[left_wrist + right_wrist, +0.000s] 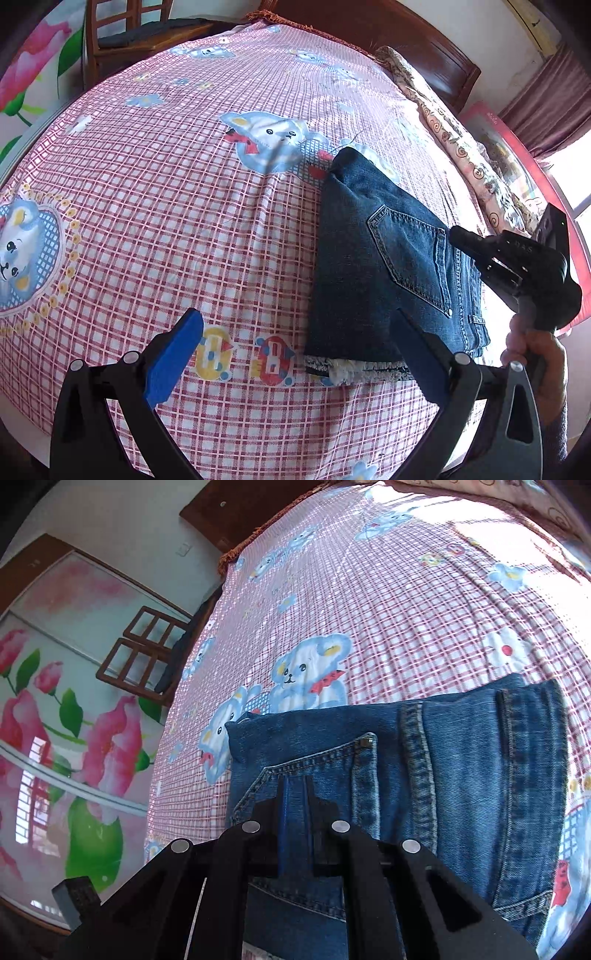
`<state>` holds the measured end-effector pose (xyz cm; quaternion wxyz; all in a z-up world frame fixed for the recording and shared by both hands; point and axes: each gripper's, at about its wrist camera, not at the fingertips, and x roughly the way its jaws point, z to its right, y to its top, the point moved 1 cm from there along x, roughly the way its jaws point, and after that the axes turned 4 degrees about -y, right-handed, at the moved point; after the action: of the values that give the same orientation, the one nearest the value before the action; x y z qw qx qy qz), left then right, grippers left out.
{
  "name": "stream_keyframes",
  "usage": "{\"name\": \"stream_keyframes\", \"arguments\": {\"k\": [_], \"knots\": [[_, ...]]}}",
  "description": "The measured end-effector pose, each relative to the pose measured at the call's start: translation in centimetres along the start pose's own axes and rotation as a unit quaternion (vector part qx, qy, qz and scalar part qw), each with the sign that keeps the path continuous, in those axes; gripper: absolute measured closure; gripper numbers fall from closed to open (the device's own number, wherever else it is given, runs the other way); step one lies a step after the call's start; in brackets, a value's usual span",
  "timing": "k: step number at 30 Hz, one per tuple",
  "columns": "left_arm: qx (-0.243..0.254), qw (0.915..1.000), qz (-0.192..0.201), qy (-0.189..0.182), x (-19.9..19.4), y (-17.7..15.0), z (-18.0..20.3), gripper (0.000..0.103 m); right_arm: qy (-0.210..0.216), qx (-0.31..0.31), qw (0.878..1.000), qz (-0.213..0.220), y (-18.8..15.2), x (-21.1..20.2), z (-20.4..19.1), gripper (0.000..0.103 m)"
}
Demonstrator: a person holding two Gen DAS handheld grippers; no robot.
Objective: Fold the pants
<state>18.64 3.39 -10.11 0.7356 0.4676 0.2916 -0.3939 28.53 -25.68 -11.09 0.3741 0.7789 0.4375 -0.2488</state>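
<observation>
The blue jeans (384, 258) lie folded in a compact stack on the pink checked bed sheet (192, 206), back pocket up, frayed hems at the near edge. My left gripper (295, 347) is open and empty, just above the sheet at the stack's near left corner. My right gripper (461, 236) reaches in from the right over the waistband. In the right wrist view its fingers are closed together right over the pocket (317, 760) of the jeans (461, 768); I see no cloth pinched between them.
A wooden chair (122, 33) stands past the bed's far left corner. A rolled floral quilt (461, 147) lies along the right side by the headboard (406, 33). A flowered wardrobe door (66, 709) stands at the left.
</observation>
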Motion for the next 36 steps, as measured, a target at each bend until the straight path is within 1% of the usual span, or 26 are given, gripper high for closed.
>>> {"name": "stream_keyframes", "arguments": {"k": [2,4,6,7,8,10,11,12,13,14,15,17,19,20,21,23,27,29,32,34,36], "knots": [[0.012,0.9997,0.002,0.02,0.1,0.1,0.5,0.002,-0.01,0.019,1.0,0.014,-0.1,-1.8,2.4,0.096],[0.021,0.9994,-0.001,0.027,0.4,0.1,1.0,0.002,-0.008,0.037,0.999,0.025,-0.2,-2.8,4.5,0.096],[0.027,0.9989,0.0,0.038,0.5,0.1,1.2,0.002,-0.007,0.063,0.998,0.013,-0.4,-2.5,6.6,0.096],[0.03,0.9987,0.0,0.041,0.5,0.1,1.3,0.002,-0.016,0.07,0.997,-0.001,-0.6,-1.7,7.4,0.096],[0.032,0.9985,-0.002,0.044,0.7,0.1,1.5,0.002,-0.014,0.074,0.997,-0.008,-1.0,-1.0,8.0,0.096],[0.04,0.9975,-0.005,0.059,0.9,0.0,1.9,0.002,0.006,0.082,0.997,0.001,-1.4,-1.0,8.7,0.096],[0.048,0.9967,-0.004,0.064,1.0,0.1,2.1,0.002,0.002,0.086,0.996,0.002,-1.6,-1.6,8.7,0.096],[0.058,0.9958,-0.004,0.071,0.9,0.0,2.2,0.002,-0.007,0.08,0.997,0.005,-1.8,-2.2,8.3,0.086],[0.066,0.9943,-0.004,0.083,1.0,0.0,2.3,0.002,-0.013,0.066,0.998,0.014,-2.0,-3.0,7.8,0.061],[0.075,0.9928,-0.005,0.093,1.2,0.1,2.4,0.002,-0.017,0.051,0.998,0.029,-2.3,-4.1,7.5,0.055],[0.083,0.9917,-0.003,0.098,1.2,0.1,2.5,0.002,-0.017,0.04,0.998,0.041,-2.7,-5.1,7.4,0.046],[0.093,0.9894,-0.003,0.111,1.5,0.3,2.5,0.002,-0.044,0.031,0.996,0.065,-3.3,-7.0,7.7,0.046],[0.096,0.9887,-0.005,0.116,1.8,0.6,2.5,0.002,-0.067,0.029,0.995,0.075,-3.5,-8.0,8.6,0.046],[0.097,0.9883,-0.006,0.117,1.9,0.6,2.6,0.002,-0.079,0.032,0.994,0.072,-3.5,-8.0,9.3,0.046],[0.099,0.9878,-0.007,0.12,2.1,0.7,2.6,0.002,-0.081,0.038,0.994,0.063,-3.5,-7.7,9.9,0.046],[0.105,0.9866,-0.007,0.125,2.3,0.7,2.8,0.002,-0.077,0.045,0.995,0.05,-3.7,-7.0,10.5,0.046],[0.116,0.9845,-0.013,0.131,3.0,0.8,3.2,0.002,-0.067,0.04,0.997,0.026,-4.2,-4.9,10.1,0.046],[0.122,0.9831,-0.016,0.136,3.3,1.0,3.2,0.002,-0.07,0.035,0.996,0.028,-4.5,-4.6,9.9,0.045],[0.129,0.9815,-0.022,0.139,3.8,1.3,3.3,0.002,-0.054,0.051,0.997,0.033,-4.6,-4.8,10.4,0.045],[0.126,0.9827,-0.027,0.133,4.1,1.6,3.1,0.002,-0.043,0.064,0.996,0.033,-4.6,-5.1,10.8,0.045],[0.113,0.9869,-0.035,0.11,4.5,2.0,2.7,0.002,-0.039,0.069,0.996,0.034,-4.7,-5.2,11.0,0.045]]}}
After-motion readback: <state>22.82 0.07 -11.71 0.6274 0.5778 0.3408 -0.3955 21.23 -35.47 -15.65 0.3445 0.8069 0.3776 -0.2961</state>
